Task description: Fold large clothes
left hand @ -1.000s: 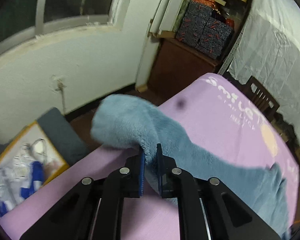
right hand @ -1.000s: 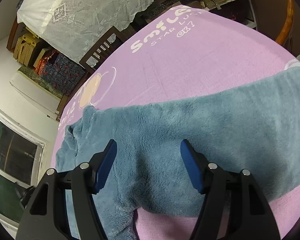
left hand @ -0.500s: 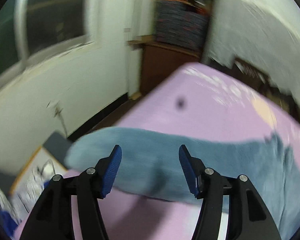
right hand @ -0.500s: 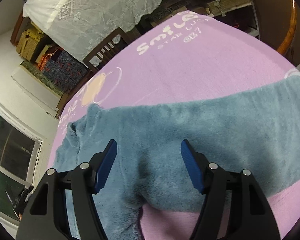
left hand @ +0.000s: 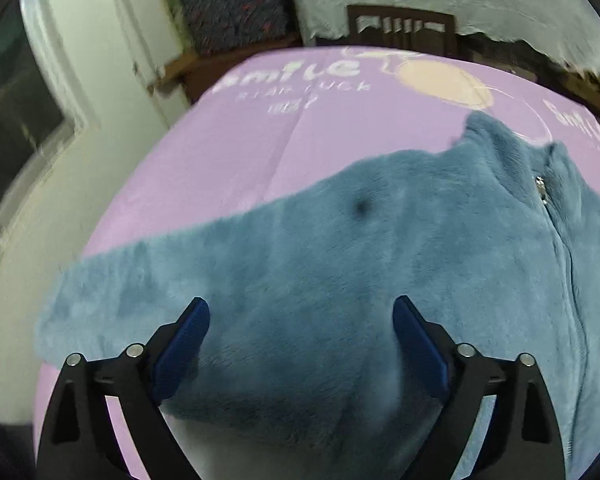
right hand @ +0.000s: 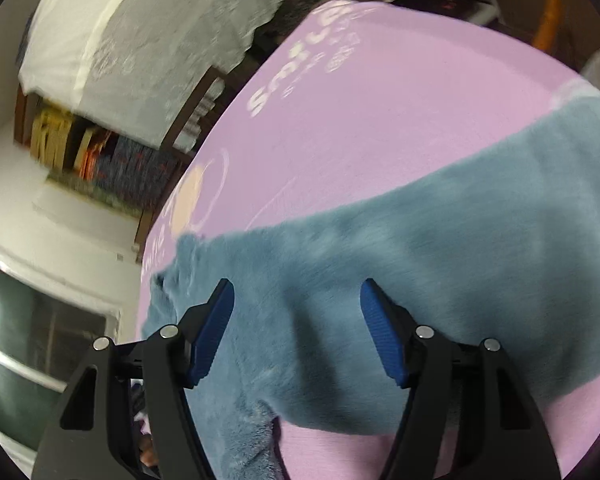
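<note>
Fleece jacket (left hand: pixel 340 280) lies spread on purple sheet (left hand: pixel 228 152), both grippers' fingers apart.

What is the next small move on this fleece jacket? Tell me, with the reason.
Probably lower the left hand-held gripper and close it on the left sleeve. Both grippers hang open above the blue fleece jacket, holding nothing, the right hand-held gripper included. The jacket lies flat on the purple sheet, zipper up and sleeves spread out, so folding a sleeve inward looks like the first step.

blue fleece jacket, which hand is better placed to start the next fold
Probably left. The left gripper hangs open over the fleece jacket beside its outstretched sleeve. The right gripper, also open, sits mid-sleeve.
</note>
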The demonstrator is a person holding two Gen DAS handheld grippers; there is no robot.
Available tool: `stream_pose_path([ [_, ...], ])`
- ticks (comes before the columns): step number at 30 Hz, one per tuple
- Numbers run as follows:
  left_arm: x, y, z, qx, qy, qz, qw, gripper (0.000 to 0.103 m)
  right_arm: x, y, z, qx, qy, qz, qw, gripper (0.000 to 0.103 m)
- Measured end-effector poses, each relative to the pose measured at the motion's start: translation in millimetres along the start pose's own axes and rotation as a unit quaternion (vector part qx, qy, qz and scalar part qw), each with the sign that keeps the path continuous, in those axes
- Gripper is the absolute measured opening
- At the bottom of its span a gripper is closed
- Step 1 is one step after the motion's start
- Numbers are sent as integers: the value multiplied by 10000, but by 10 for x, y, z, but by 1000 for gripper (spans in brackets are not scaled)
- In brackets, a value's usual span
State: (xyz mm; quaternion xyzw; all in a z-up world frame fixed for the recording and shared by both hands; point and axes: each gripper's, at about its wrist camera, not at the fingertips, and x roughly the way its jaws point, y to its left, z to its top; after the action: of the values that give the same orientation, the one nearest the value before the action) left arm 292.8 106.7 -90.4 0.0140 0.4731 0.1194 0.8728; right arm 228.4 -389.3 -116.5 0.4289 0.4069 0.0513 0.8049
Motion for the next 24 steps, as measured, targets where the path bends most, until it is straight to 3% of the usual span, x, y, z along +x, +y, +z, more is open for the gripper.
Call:
stream_pose_path([
  [2,-49,80,2,-285,104,-99,9995,93,-148,-117,56,242,-217,-170,9993,64],
  [5,-314,17,-21,-344,-103,-312,9989,93,-495,-174,107,312,-863,-685,9934,66],
  [7,-532,-111,-71,-322,-236,-593,9974,93,-721,-189,115,314,-1214,-750,9893,68],
  [10,-744,-449,-116,-84,-369,-999,9943,93,-970,-270,72,462,-1479,-698,9854,68],
  [15,-677,-1013,-255,556,-461,-1175,9904,93,-1464,-521,-181,701,-1891,-628,9774,68],
  [21,-220,-1071,-306,598,-120,-1340,9891,94,-1559,-789,-421,920,-1691,-676,9790,68],
  [24,-251,-1007,-373,442,-70,-1457,9883,100,-1488,-842,-438,1020,-1567,-759,9794,67],
])
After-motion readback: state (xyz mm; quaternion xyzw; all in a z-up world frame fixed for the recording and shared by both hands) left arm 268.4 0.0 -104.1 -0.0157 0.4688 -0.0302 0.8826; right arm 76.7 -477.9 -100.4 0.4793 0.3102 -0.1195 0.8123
